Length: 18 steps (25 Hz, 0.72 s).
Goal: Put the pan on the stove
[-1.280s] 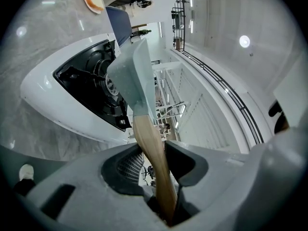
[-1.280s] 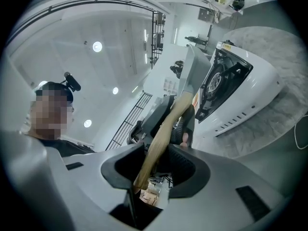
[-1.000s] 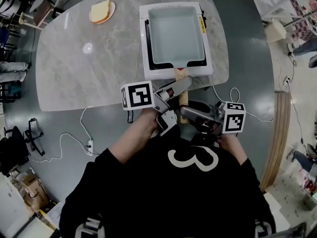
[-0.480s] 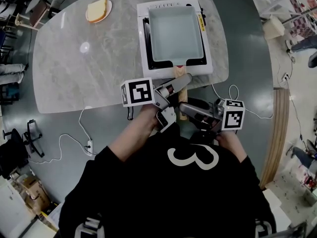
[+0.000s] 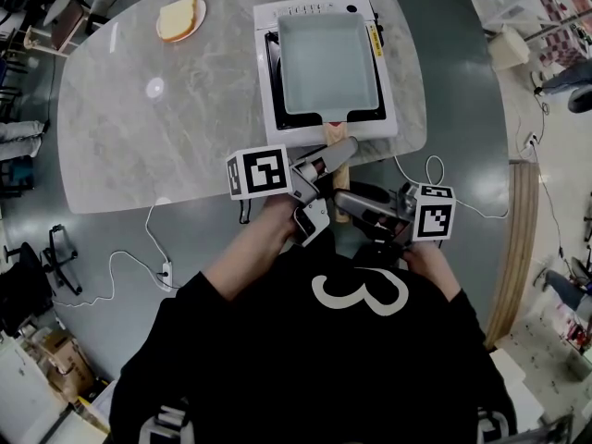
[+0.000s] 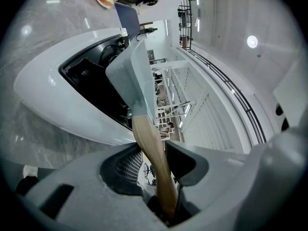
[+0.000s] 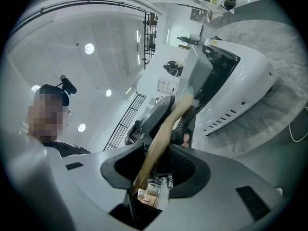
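Observation:
A pale square pan [image 5: 328, 63] rests flat on the white stove [image 5: 314, 10] at the table's near right. Its wooden handle [image 5: 339, 172] sticks out past the table edge toward me. My left gripper [image 5: 344, 151] sits around the handle close to the stove. In the left gripper view the handle [image 6: 153, 158] runs between the jaws with a gap beside it. My right gripper [image 5: 342, 202] is lower, at the handle's end. In the right gripper view the handle [image 7: 161, 134] also lies loosely between the jaws. Both grippers are open.
A plate with a slice of bread [image 5: 180, 18] sits at the far left of the marble table [image 5: 157, 137]. Cables [image 5: 139, 257] trail over the grey floor beside the table. The person's arms and torso fill the lower part of the head view.
The grippers stay on the handle and the pan stays on the stove. Only the head view has shifted slightly.

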{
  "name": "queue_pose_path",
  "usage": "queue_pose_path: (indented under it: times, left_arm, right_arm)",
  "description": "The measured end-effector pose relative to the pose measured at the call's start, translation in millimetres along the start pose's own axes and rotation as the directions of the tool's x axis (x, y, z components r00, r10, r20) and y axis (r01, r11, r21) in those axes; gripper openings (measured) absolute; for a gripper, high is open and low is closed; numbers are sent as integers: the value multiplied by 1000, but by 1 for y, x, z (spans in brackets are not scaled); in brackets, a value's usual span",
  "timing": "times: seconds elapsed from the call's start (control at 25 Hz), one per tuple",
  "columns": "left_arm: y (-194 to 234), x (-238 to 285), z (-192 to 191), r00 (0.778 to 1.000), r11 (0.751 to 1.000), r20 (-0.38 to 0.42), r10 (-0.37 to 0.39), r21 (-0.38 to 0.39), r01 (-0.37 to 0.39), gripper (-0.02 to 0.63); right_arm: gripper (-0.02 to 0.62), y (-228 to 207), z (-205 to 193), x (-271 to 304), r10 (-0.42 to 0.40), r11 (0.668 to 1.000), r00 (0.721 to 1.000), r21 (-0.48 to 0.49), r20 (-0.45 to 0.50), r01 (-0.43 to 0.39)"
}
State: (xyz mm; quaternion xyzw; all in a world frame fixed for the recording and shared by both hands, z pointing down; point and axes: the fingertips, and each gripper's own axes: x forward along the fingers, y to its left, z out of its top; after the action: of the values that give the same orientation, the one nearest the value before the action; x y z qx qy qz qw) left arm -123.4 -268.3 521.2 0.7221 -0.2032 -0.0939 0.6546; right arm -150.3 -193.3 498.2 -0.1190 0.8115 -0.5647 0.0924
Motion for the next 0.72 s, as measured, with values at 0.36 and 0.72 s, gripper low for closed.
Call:
queue_pose_path:
  times: [0.36,0.72]
  left_arm:
    - [-2,1,1,1000,1000,-18,-20,6,20,156]
    - [-1,-9,6,999,999,19,-42,29,41,199]
  right_arm:
    - [143,2,1,1,9,1000,1000,6,6,-9]
    - [143,0,6,-4,-9,999,996,33,94,6]
